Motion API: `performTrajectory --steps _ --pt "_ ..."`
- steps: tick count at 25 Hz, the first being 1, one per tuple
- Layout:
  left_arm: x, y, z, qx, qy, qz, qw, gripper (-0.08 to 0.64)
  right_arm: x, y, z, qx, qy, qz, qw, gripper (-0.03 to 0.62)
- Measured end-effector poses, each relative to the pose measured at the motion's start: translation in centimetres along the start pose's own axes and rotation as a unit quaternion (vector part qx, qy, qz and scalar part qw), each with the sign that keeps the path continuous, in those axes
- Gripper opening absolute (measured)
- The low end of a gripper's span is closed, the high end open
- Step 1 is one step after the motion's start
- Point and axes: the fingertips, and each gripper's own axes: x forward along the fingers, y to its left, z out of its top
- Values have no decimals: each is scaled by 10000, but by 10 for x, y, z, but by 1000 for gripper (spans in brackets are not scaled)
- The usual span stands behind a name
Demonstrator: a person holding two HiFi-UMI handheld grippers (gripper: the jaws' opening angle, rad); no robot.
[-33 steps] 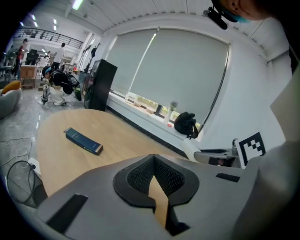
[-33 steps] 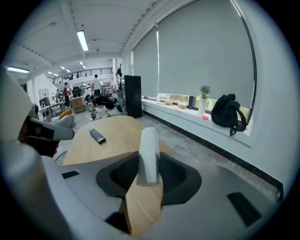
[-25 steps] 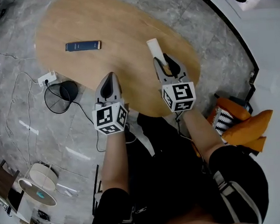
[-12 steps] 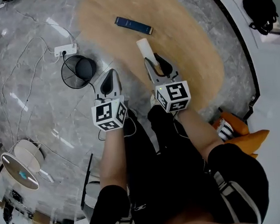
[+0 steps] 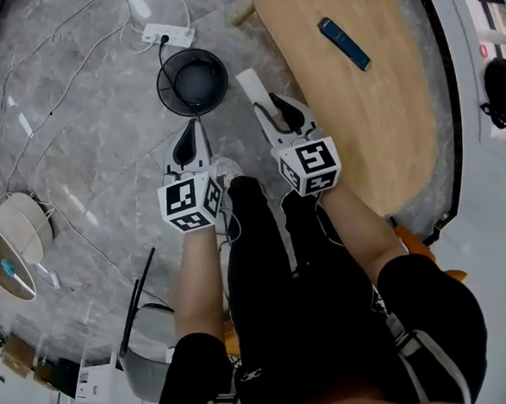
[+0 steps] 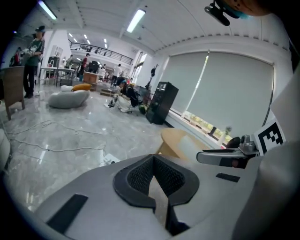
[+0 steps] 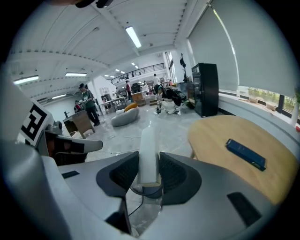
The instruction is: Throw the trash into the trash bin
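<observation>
A black mesh trash bin [image 5: 193, 80] stands on the grey floor, just ahead of both grippers. My right gripper [image 5: 273, 109] is shut on a white paper tube [image 5: 251, 89] that sticks out forward past the fingertips, just right of the bin. In the right gripper view the tube [image 7: 149, 154] stands between the pads of the right gripper [image 7: 149, 169], with the bin's dark rim [image 7: 146, 191] below it. My left gripper [image 5: 189, 130] is shut and holds nothing, its tip just short of the bin. In its own view the left gripper [image 6: 153, 160] has its pads meeting.
A wooden oval table [image 5: 377, 119] lies to the right with a blue flat object [image 5: 344, 44] on it. A white power strip [image 5: 169, 34] and cables run behind the bin. A round fan [image 5: 6, 249] sits at the left. People and furniture stand far off.
Both grippers have swung left off the table's edge to the floor by the bin. The bin now sits right in front of them. The tube stays gripped.
</observation>
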Motion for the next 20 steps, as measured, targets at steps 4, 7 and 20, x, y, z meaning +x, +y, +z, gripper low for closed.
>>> performTrajectory --steps 4,7,20 --pt "-10 54 -14 -165 104 288 9994 9 49 36 -23 -92 302 247 9992 137" --pt "-10 85 -26 -262 162 399 9987 9 91 54 -44 -188 521 354 9978 137" --pt "4 140 -69 -328 386 357 9981 9 222 65 -143 -616 1531 349 9857 137"
